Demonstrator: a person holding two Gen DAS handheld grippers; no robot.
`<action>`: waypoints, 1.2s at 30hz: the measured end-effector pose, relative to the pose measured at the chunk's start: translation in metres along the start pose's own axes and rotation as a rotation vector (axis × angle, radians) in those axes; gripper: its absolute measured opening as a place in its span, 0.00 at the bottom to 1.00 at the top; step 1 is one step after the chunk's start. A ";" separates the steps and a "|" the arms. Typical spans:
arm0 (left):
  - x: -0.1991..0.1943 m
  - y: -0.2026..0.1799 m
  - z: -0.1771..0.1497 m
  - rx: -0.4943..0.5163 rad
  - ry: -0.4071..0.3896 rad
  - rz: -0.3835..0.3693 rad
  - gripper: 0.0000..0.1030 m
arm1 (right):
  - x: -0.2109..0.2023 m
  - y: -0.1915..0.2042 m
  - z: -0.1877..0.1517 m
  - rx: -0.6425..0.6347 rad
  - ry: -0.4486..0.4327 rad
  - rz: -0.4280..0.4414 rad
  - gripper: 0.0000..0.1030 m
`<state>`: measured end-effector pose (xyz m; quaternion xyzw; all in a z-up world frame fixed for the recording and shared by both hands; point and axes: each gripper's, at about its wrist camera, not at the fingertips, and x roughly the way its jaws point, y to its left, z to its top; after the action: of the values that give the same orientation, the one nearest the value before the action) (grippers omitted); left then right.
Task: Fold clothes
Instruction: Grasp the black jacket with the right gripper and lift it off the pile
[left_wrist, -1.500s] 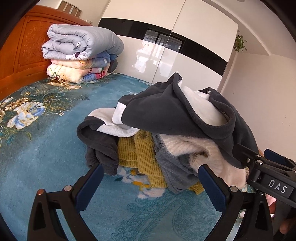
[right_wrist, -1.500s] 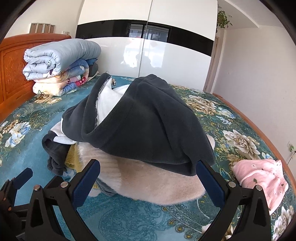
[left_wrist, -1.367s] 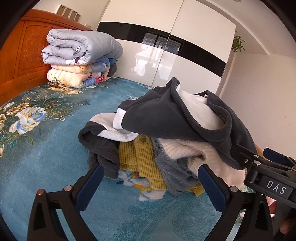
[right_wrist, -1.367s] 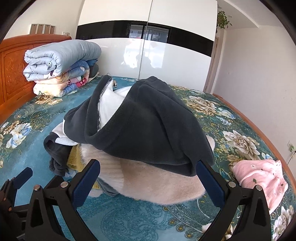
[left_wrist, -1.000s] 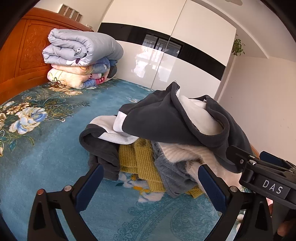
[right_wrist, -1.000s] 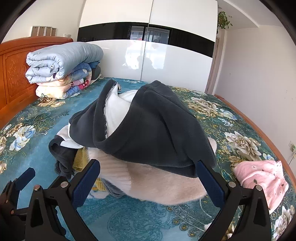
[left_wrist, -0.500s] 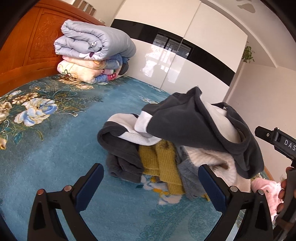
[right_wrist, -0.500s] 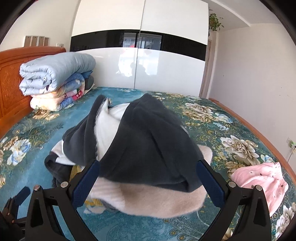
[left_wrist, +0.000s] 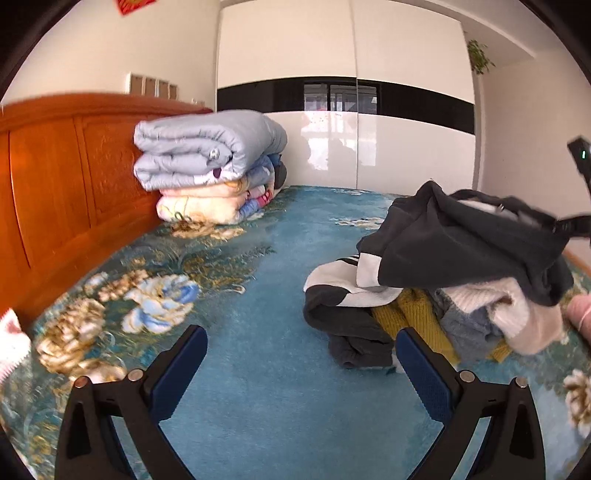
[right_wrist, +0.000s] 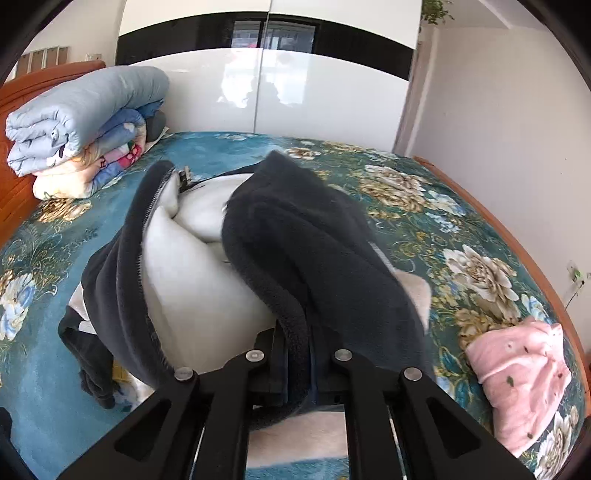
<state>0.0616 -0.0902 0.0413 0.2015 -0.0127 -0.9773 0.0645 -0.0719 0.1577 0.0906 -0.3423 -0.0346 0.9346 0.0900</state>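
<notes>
Right gripper (right_wrist: 297, 363): jaws just closed, clamped on dark fleece jacket (right_wrist: 314, 251) atop clothes heap (left_wrist: 436, 317) mid-bed. Left gripper (left_wrist: 301, 363): wide, empty, over blue bedspread (left_wrist: 258, 295) near headboard (left_wrist: 55, 177)

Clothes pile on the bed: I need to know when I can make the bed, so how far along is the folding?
Barely started. Done: nothing from the pile looks folded; the pink garment lies apart, loosely bunched. In hand: the right gripper has just closed on the hem of the dark fleece jacket topping the pile; the left gripper is open and empty. Left: that jacket, plus the yellow knit, cream sweater and striped garment beneath.
</notes>
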 end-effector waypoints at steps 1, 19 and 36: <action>-0.014 -0.006 -0.003 0.031 -0.006 0.008 1.00 | -0.018 -0.014 0.000 0.006 -0.040 0.010 0.06; -0.110 -0.040 -0.101 -0.258 0.388 -0.206 1.00 | -0.199 -0.157 -0.181 0.031 -0.219 0.399 0.05; 0.060 -0.019 -0.107 -0.273 0.536 -0.162 1.00 | -0.075 -0.215 -0.250 0.094 0.083 0.686 0.50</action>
<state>0.0472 -0.0787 -0.0815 0.4421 0.1521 -0.8839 0.0141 0.1771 0.3553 -0.0253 -0.3671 0.1291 0.8963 -0.2127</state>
